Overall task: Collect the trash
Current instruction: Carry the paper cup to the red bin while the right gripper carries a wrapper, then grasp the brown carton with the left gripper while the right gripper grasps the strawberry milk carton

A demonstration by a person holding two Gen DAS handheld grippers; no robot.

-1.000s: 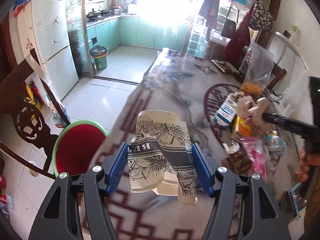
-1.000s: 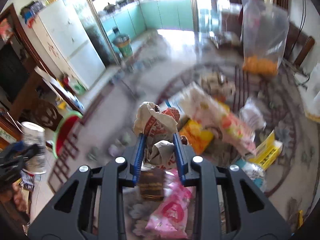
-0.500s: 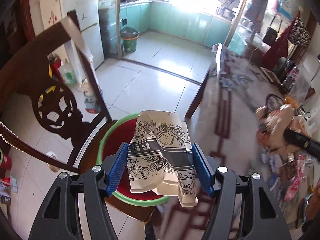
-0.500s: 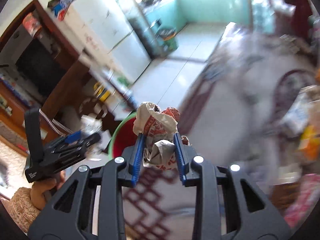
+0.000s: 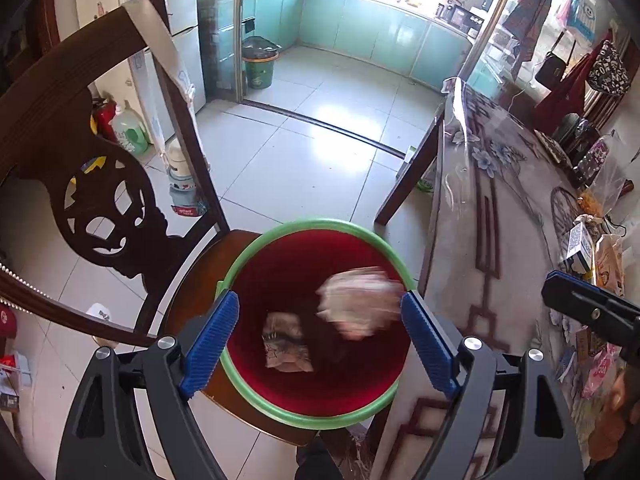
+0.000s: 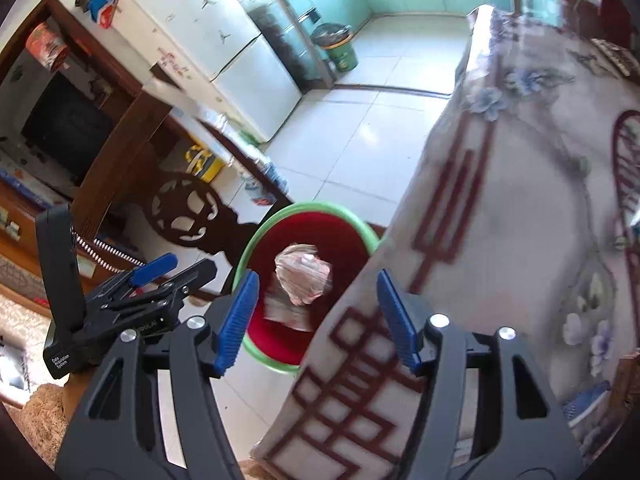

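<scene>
A red bin with a green rim (image 5: 320, 224) stands on a wooden chair seat beside the table. My left gripper (image 5: 320, 336) hangs right above it, its jaws opening with nothing between the pads. The flowered paper cup (image 5: 286, 344) lies at the bin's bottom. A crumpled wrapper (image 5: 360, 306), blurred, is falling into the bin. In the right wrist view my right gripper (image 6: 318, 320) is over the table's corner, jaws opening and bare; the wrapper (image 6: 304, 274) drops into the bin (image 6: 256, 240) beyond its pads. The left gripper (image 6: 132, 304) shows at the left there.
A carved dark chair back (image 5: 92, 184) rises left of the bin. The table (image 5: 500, 208), under a flowered cloth, runs along the right with packets and wrappers (image 5: 592, 248) on it. A green kitchen bin (image 5: 259, 66) stands far off on the tiled floor.
Both grippers swung from the table to above the red bin and opened. The paper cup left the left gripper and the crumpled wrapper left the right; both are inside the bin.
</scene>
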